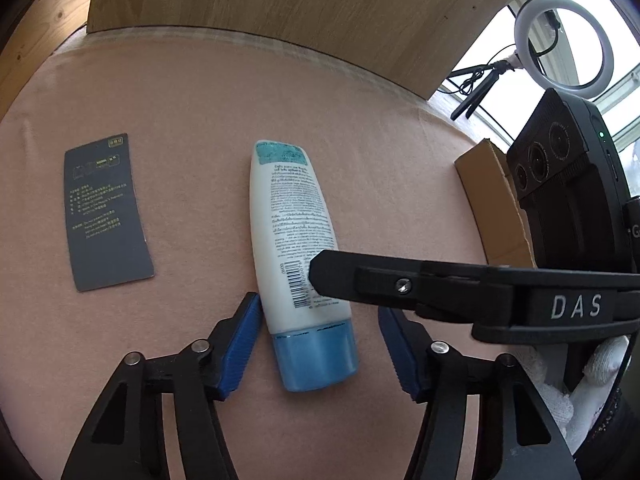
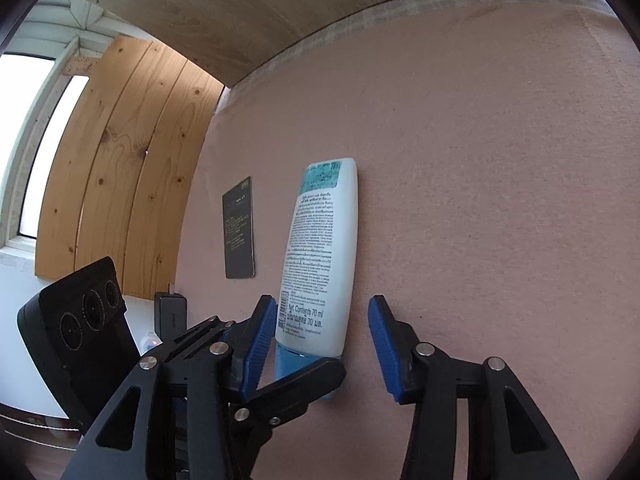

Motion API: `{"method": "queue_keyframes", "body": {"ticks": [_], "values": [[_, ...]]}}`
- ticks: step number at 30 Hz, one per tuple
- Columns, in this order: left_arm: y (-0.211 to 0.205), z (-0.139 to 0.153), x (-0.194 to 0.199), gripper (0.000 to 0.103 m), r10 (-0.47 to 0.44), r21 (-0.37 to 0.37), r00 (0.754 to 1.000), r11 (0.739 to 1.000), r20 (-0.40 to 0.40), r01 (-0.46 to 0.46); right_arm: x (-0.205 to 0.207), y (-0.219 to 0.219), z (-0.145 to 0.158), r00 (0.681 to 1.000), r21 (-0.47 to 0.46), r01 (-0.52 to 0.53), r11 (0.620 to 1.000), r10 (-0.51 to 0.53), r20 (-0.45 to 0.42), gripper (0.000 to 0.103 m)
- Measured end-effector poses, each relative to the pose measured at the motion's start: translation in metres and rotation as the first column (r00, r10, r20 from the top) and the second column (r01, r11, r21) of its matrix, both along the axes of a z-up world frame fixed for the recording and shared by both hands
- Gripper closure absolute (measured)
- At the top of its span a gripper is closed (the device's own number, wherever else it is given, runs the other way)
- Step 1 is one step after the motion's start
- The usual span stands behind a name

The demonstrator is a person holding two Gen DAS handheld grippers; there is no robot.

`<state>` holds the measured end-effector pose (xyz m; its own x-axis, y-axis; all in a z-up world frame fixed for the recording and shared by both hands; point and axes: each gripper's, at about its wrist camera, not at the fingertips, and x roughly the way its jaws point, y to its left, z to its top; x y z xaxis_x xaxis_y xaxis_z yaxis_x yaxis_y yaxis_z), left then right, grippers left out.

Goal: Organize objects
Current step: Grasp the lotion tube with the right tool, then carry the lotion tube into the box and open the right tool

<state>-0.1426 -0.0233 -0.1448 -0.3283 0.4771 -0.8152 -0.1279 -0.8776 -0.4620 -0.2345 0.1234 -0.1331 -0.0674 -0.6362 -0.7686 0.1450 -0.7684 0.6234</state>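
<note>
Pink felt tabletop (image 1: 360, 128); wood panels (image 2: 120, 160); bright window (image 2: 24, 140).

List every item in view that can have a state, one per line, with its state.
White plastic tube with blue cap: lying flat on the pink cloth, cap on, cap end toward the camera.
Dark printed card: lying flat, apart from the tube.
Brown cardboard box: flap up.
White ring light: cannot tell whether lit.
Left hand-held gripper: open, straddling the cap end.
Right hand-held gripper: open, around the tube's lower end.
</note>
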Motion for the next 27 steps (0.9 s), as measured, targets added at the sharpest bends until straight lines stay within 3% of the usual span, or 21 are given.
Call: {"method": "queue_keyframes", "body": {"ticks": [2,8,16,27], "values": [[0.001,0.0,0.001,0.042,0.004,-0.002,1.0,1.0,-0.008,-0.004,0.0,-0.001,-0.003,1.0,-0.012,-0.005,1.0,0.005,0.014,0.07],[-0.001,-0.001,0.006,0.051,0.034,0.009,0.999,0.999,-0.002,-0.034,0.006,-0.002,0.002,1.0,0.009,0.006,1.0,-0.006,-0.001,0.07],[0.008,0.0,0.028,0.053,0.052,0.042,0.999,0.998,0.007,-0.053,0.031,0.004,0.014,0.998,0.076,-0.01,0.997,0.015,-0.063,0.07],[0.042,0.031,0.055,0.053,0.018,0.058,0.999,0.998,-0.044,-0.016,0.069,0.04,0.045,0.989,0.066,0.05,0.997,-0.04,-0.144,0.07]]}}
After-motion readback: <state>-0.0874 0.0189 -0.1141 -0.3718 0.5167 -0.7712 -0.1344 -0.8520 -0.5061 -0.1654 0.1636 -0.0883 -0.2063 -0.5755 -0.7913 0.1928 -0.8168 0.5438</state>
